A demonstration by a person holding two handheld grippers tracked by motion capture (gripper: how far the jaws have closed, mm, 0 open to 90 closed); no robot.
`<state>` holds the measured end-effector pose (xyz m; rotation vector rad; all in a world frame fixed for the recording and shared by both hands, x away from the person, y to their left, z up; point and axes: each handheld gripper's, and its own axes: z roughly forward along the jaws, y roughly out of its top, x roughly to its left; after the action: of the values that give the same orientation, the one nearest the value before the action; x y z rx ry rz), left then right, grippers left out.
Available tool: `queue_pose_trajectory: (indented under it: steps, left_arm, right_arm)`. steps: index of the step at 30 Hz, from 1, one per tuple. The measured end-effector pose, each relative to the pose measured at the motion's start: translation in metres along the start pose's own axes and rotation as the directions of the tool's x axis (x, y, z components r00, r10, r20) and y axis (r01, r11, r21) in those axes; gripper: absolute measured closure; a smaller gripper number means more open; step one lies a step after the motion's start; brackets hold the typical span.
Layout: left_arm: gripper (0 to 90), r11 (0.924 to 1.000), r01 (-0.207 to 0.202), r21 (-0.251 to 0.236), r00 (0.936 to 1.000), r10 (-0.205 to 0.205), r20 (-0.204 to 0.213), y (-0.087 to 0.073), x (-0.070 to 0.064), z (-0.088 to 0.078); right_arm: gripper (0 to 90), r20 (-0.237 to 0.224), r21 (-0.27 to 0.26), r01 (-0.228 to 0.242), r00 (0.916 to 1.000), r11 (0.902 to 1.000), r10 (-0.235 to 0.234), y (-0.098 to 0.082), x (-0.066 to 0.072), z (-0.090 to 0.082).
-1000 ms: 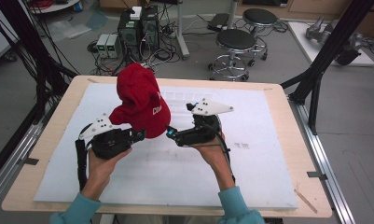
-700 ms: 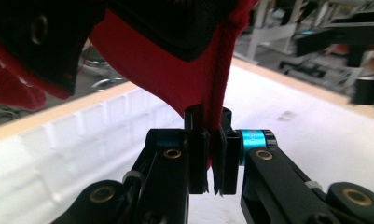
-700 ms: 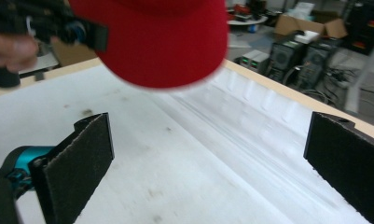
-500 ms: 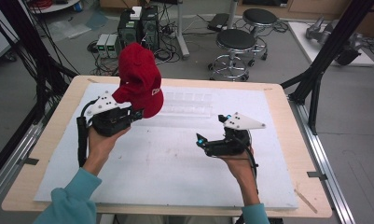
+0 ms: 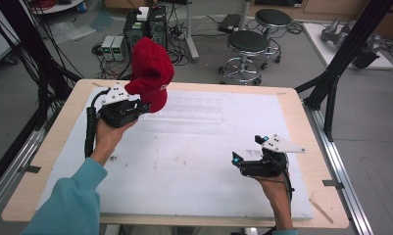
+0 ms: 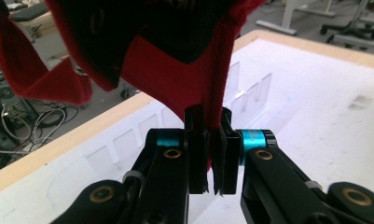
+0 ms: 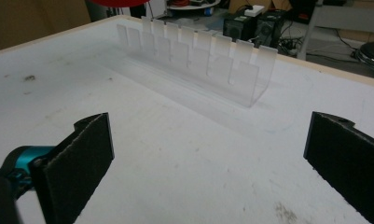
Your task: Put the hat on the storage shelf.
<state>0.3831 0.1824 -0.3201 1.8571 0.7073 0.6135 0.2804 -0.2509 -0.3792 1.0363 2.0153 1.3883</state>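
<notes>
One red cap [image 5: 151, 73] hangs pinched in the left gripper [image 5: 144, 105] fingers above the table's [image 5: 184, 161] far-left corner, not yet on the clear rack [image 5: 191, 108], while the right gripper [image 5: 237, 160] gapes empty near the right edge.

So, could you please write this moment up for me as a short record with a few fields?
held thing: red cap, raised above the table's far left part
left gripper: jaws shut on the cap's edge, fabric pinched between them
right gripper: jaws wide open, nothing between them, low over the near right of the table
other thing: clear plastic rack with upright slots, standing on the white sheet
surface: wooden table covered by a white sheet
</notes>
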Motion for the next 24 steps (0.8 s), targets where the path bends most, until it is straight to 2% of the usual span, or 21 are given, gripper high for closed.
queue_pose_trajectory:
  steps: [3,8,13,16,24]
  left_arm:
    - [85.5,0.9999,0.004,0.012,1.0000,-0.003,-0.007,-0.003,0.007,0.008]
    - [85.5,0.9992,0.034,0.020,0.9992,-0.033,-0.021,-0.010,0.017,0.019]
    - [85.5,0.9992,0.030,0.025,0.9987,-0.029,-0.042,-0.013,0.021,0.032]
    - [85.5,0.9987,0.007,0.051,0.9985,-0.004,-0.054,-0.014,0.021,0.039]
    - [85.5,0.9964,0.010,0.084,0.9962,-0.003,-0.087,-0.017,0.023,0.047]
  right_arm:
    - [0.4,0.010,-0.001,-0.022,0.9997,0.9998,0.022,-0.013,-0.005,-0.003]
    - [0.4,0.026,0.005,-0.017,0.9995,0.9998,0.016,-0.027,-0.007,-0.002]
    - [0.4,0.015,-0.002,0.005,0.9999,1.0000,-0.005,-0.037,-0.007,0.000]
    - [0.4,0.015,-0.007,-0.016,0.9998,0.9999,0.016,-0.043,-0.007,0.000]
    - [0.4,0.025,-0.032,-0.054,0.9982,0.9980,0.055,-0.055,-0.009,0.000]
